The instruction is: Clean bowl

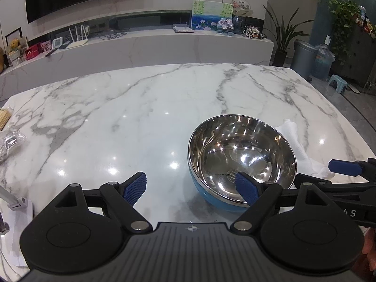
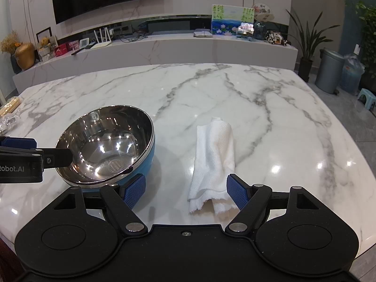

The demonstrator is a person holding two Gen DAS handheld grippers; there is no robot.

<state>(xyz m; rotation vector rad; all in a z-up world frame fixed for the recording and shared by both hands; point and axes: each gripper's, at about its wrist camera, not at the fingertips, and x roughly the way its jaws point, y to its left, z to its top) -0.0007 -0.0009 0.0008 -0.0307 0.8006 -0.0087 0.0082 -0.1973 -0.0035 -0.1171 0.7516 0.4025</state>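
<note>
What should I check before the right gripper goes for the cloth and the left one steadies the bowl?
1. Right gripper open: ok, jaws spread wide.
2. Cloth lined up: ok, its near end lies between the right fingers.
3. Cloth free of the bowl: ok, bare table between them.
4. Left gripper open: ok, holding nothing.
5. Left gripper straddling the bowl's rim: cannot tell; one finger shows over the near rim, contact unclear.
6. Bowl upright: ok, opening faces up; dirt hard to judge through the reflections.

Cloth (image 1: 296,141) mostly behind bowl (image 1: 242,157); bowl's base stamp (image 2: 116,166) perhaps lettering, illegible.
</note>
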